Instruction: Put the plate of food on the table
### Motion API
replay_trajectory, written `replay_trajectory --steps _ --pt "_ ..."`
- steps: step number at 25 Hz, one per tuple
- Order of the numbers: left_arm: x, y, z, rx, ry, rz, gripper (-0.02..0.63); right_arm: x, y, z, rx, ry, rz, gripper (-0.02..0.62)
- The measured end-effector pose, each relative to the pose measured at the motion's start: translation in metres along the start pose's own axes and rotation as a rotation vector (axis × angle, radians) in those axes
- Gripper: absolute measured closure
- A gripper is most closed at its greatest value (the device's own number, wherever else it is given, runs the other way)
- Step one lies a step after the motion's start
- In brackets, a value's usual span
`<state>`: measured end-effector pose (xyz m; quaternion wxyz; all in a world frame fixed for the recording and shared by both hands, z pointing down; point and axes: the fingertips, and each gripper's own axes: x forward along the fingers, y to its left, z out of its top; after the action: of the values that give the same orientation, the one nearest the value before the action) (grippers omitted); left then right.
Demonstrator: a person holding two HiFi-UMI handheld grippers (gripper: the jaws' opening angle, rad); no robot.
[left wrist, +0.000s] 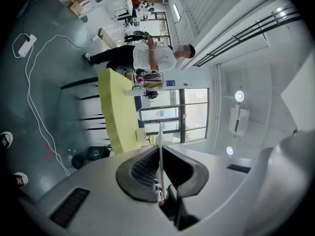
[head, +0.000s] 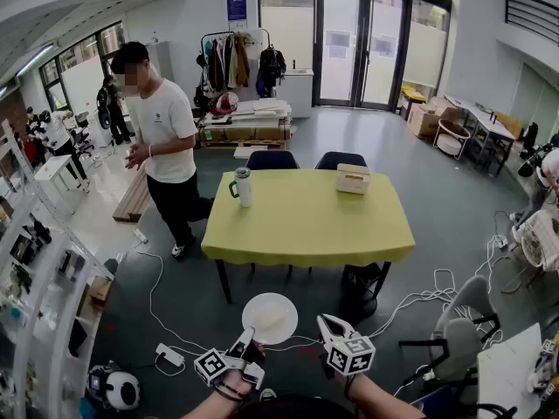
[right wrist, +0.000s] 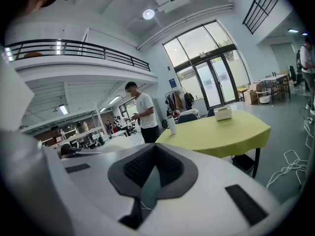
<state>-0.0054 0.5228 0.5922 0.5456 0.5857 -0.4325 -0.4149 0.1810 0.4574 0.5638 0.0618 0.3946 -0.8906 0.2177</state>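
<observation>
- Person (head: 162, 129): white T-shirt, standing on the floor off the table's left edge. Seems to have no part in the task.
- Left gripper (left wrist: 160, 147): jaws clamped on the plate's near rim, one ribbed black pad on each side of the thin white edge. It lies level, presumably so the plate rides flat and nothing slides off.
- Tumbler (head: 243, 186): pale upright cylinder with a green lid and handle, near the table's far left corner and out of the approach path.
- Plate (head: 271, 319): round, white, smooth and shallow. It is held over the floor, short of the table's near edge, and not yet set down. Pinched at one point on the rim, it juts out ahead of the jaws, which probably leaves the far rim free to land first. Its top reads plain white in the head view, and I cannot make out any food.
- Table (head: 306, 225): rectangular, on dark legs, with a matte yellow-green cloth draped over the edges. The near half is bare, so I judge it the likely landing spot.
- Right gripper (right wrist: 155, 146): jaws drawn together with nothing between them, tipped slightly down, just right of the plate. Probably idle, in reserve to steady the plate.
- Box (head: 353, 179): cream, rectangular, at the far edge toward the right corner.
</observation>
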Motion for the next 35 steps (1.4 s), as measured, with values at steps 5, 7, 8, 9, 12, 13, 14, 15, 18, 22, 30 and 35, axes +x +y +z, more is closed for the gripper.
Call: replay_trajectory --steps 5,7,8,9,12,13,14,15,18,22,30,35 --pt "-0.004 0.005 0.01 0.028 0.002 0.03 0.581 0.006 0.006 0.0 -0.001 0.007 0.006 0.584" --pt "-0.007 0.007 0.013 0.039 0.005 0.049 0.581 0.008 0.009 0.0 -0.008 0.008 0.011 0.584" --pt "-0.008 0.009 0.015 0.036 0.005 0.051 0.581 0.009 0.011 0.0 -0.012 0.008 0.011 0.584" --pt "-0.009 0.01 0.017 0.03 0.004 0.05 0.581 0.01 0.013 -0.001 -0.015 0.008 0.011 0.584" --pt "-0.009 0.009 0.022 0.025 0.003 0.034 0.581 0.014 0.017 0.0 -0.016 0.002 0.014 0.584" --pt "-0.009 0.008 0.024 0.034 0.006 0.036 0.581 0.016 0.018 0.001 -0.011 -0.003 0.014 0.584" --pt "-0.009 0.008 0.025 0.041 0.008 0.04 0.581 0.017 0.018 0.002 -0.007 -0.008 0.012 0.584" --pt "-0.008 0.007 0.027 0.039 0.009 0.038 0.581 0.019 0.018 0.003 -0.002 -0.011 0.008 0.584" --pt "-0.008 0.004 0.032 0.015 0.008 0.019 0.581 0.022 0.017 0.002 0.01 -0.001 -0.013 0.584" --pt "-0.009 0.004 0.043 0.006 0.008 0.017 0.581 0.026 0.016 -0.001 0.024 0.014 -0.048 0.584" --pt "-0.009 0.011 0.077 -0.005 0.029 0.017 0.581 0.044 0.029 -0.007 0.035 0.029 -0.102 0.584" --pt "0.002 0.019 0.101 -0.021 0.033 0.013 0.581 0.057 0.032 -0.011 0.04 0.035 -0.133 0.584"
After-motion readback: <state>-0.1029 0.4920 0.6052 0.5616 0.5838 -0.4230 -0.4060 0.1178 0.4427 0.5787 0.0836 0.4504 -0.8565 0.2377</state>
